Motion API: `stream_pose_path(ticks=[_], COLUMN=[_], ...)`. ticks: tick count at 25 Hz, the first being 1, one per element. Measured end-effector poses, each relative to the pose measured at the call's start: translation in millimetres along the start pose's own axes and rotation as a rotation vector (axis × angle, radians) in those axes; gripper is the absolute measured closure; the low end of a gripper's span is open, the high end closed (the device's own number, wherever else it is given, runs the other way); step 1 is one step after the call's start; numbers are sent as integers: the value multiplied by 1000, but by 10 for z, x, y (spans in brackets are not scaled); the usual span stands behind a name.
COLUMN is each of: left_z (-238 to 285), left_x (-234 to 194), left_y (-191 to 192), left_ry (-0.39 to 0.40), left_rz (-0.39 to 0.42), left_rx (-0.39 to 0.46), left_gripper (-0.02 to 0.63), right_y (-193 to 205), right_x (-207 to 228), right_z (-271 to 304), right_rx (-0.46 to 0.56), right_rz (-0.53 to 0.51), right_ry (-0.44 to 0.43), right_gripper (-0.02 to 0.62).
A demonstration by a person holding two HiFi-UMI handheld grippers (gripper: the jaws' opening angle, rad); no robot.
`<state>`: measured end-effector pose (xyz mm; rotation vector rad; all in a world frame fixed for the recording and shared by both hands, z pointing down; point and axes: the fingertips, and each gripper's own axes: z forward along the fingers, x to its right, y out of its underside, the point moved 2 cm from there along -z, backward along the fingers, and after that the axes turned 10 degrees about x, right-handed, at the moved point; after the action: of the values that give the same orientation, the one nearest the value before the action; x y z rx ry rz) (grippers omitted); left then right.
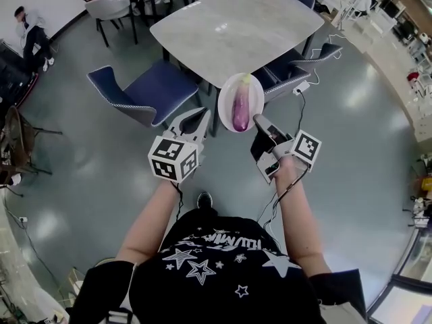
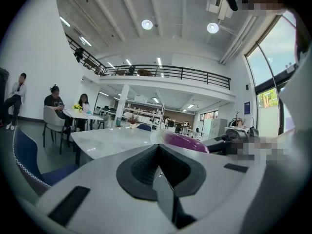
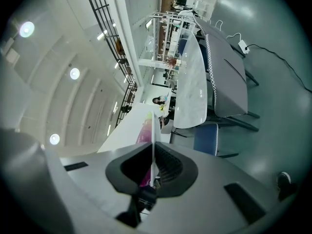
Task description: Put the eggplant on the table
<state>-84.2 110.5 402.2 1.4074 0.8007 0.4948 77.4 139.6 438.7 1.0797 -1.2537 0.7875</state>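
The right hand-held gripper is clamped on the rim of a round white plate. On the plate lies the glossy purple eggplant, its long axis pointing ahead toward the pale grey marble bench. The left hand-held gripper hangs beside the plate, jaws together and empty.

We stand on a glossy grey floor. A pale marble-topped desk sits among blue padded chairs. Around us we see white walls, a black-railed mezzanine balcony, round ceiling lights glowing overhead, and a tall window at one side.
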Motion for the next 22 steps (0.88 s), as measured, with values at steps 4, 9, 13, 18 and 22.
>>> stream_pose_path(ticks=[4,9,13,18,22], left_z=[88,247,183,117,130], left_x=[-498,-1220,-1201,-1187,-1159], left_y=[49,-16,-44,-20,82], left_ry=[27,25,13,3,-3], left_rz=[-22,-47,-54,-36,-25], left_rx=[-17,-31,-14,2,-3], left_gripper=[598,598,598,598,598], right_y=[109,180,174,166,129], right_x=[96,120,118,158,255], right_z=[449,1081,1022,1044,1042], right_rx=[24,43,45,44,41], right_rz=[0,8,5,3,-2], right_ry=[26,55,62,43,32], right_gripper=[574,574,574,574,574])
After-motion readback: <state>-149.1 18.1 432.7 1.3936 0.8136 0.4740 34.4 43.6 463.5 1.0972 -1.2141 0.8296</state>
